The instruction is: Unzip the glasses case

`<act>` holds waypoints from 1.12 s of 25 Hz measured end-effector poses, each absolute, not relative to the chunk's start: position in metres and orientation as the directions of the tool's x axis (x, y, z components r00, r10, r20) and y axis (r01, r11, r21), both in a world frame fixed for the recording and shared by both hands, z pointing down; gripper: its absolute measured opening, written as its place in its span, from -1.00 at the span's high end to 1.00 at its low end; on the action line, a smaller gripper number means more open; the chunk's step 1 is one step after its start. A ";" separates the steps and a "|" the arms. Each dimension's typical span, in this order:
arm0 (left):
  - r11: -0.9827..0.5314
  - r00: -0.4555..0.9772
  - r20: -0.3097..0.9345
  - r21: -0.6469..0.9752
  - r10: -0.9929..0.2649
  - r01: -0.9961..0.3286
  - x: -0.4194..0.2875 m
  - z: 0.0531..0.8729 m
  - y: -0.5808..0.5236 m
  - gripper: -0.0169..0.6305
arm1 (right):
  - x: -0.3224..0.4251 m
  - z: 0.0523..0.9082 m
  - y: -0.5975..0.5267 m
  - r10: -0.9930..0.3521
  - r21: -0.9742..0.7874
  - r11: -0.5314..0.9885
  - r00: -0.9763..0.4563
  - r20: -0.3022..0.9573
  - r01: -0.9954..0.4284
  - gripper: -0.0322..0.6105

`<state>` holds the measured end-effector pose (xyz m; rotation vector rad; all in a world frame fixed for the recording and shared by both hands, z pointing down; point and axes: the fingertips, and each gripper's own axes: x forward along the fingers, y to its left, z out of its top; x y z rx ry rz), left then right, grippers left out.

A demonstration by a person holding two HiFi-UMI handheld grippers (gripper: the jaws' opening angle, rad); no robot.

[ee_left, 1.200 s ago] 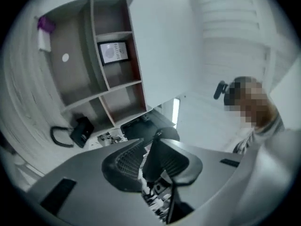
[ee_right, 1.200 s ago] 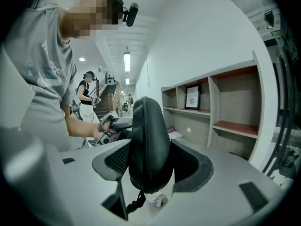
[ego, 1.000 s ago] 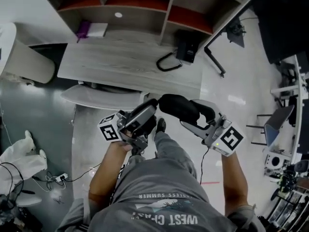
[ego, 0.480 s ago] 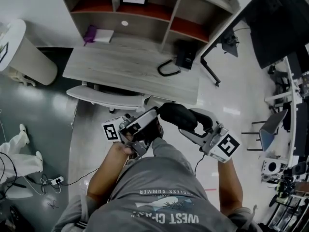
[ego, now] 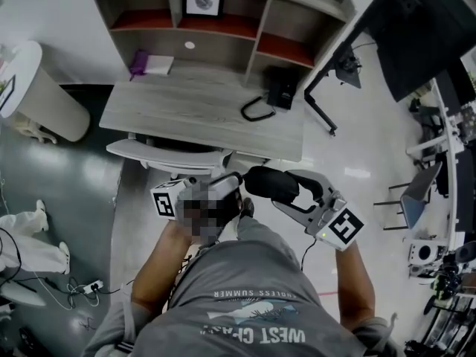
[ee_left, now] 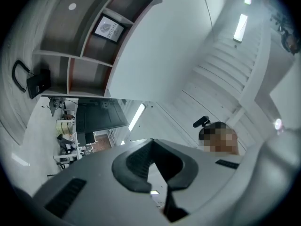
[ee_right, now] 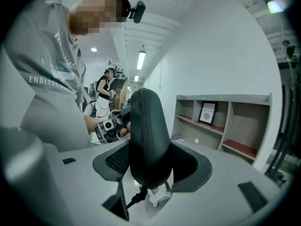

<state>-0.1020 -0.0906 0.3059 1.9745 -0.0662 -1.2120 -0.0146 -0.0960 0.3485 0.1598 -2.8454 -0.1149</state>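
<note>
Left gripper [ee_left: 151, 147]: was wide around the glasses case [ee_right: 148, 131]; jaws now closed, empty.
Right gripper [ee_right: 151, 166]: jaws clamp the glasses case, held in mid-air.
Desk [ego: 201, 117]: grey wood, phone [ego: 280, 91] on it.
Shelf [ego: 223, 6]: behind the desk, holding a framed picture [ego: 203, 0].
Floor [ego: 357, 147]: glossy, possibly tiled.

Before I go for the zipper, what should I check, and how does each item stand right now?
1. Hold: ok, the right gripper clamps the glasses case on both sides.
2. Zipper access: ok, the closed zipper runs along the exposed edge.
3. Free hand ready: not ok, the left gripper has its jaws together, with nothing between them.
4. Pull tab found: cannot tell; only a cord hangs at the case's lower end.
</note>
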 end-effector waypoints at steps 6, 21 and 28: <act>-0.710 0.612 -0.702 0.635 -0.365 0.305 -0.091 0.287 -0.085 0.95 | -0.019 0.365 -0.098 -0.137 0.161 0.983 -0.923 0.360 -0.084 0.14; -0.817 0.885 -0.061 0.419 -0.461 -0.396 -0.055 0.311 -0.085 0.95 | -0.007 0.425 -0.121 -0.334 0.276 0.942 -0.630 0.701 -0.192 0.17; -0.737 0.773 -0.002 0.305 -0.634 -0.603 -0.071 0.322 -0.098 0.95 | -0.001 0.418 -0.123 -0.383 0.310 0.924 -0.557 0.737 -0.224 0.16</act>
